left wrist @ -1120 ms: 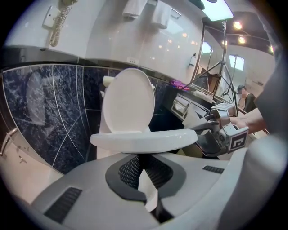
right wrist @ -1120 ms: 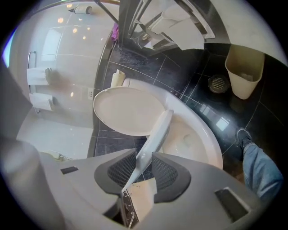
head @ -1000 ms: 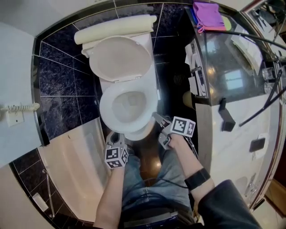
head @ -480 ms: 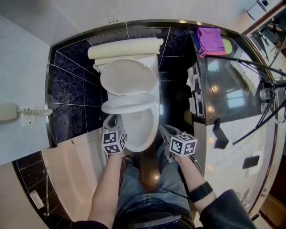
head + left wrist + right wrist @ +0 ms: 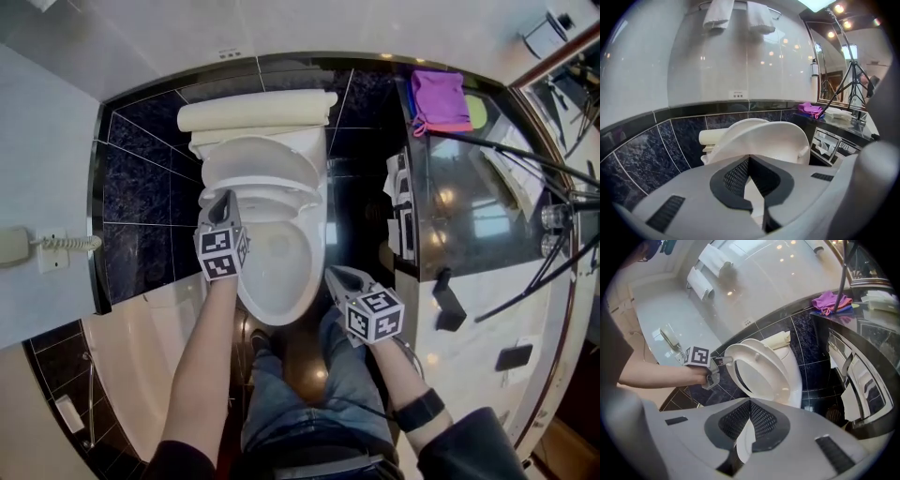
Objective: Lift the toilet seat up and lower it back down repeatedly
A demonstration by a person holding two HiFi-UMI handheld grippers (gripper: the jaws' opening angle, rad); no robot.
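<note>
The white toilet seat (image 5: 281,199) stands partly raised over the bowl (image 5: 281,258), in front of the upright lid (image 5: 258,157). My left gripper (image 5: 223,197) is shut, and its tips press against the underside of the seat (image 5: 768,136) at its left rim. The right gripper view shows that contact, left gripper (image 5: 719,362) against seat rim (image 5: 731,357). My right gripper (image 5: 330,272) hangs to the right of the bowl, off the toilet. Its jaws have just been closing and are shut with nothing between them.
A dark counter (image 5: 469,216) runs along the right, with a purple cloth (image 5: 439,101) at its far end and tripod legs (image 5: 525,155) across it. A bathtub rim (image 5: 159,319) lies at the left, under a wall phone (image 5: 28,246). The person's legs (image 5: 309,394) are before the bowl.
The seat has gone from flat on the bowl to partly raised. My left gripper rose with it from the bowl's front toward the tank. The right gripper rolled and lifted slightly.
</note>
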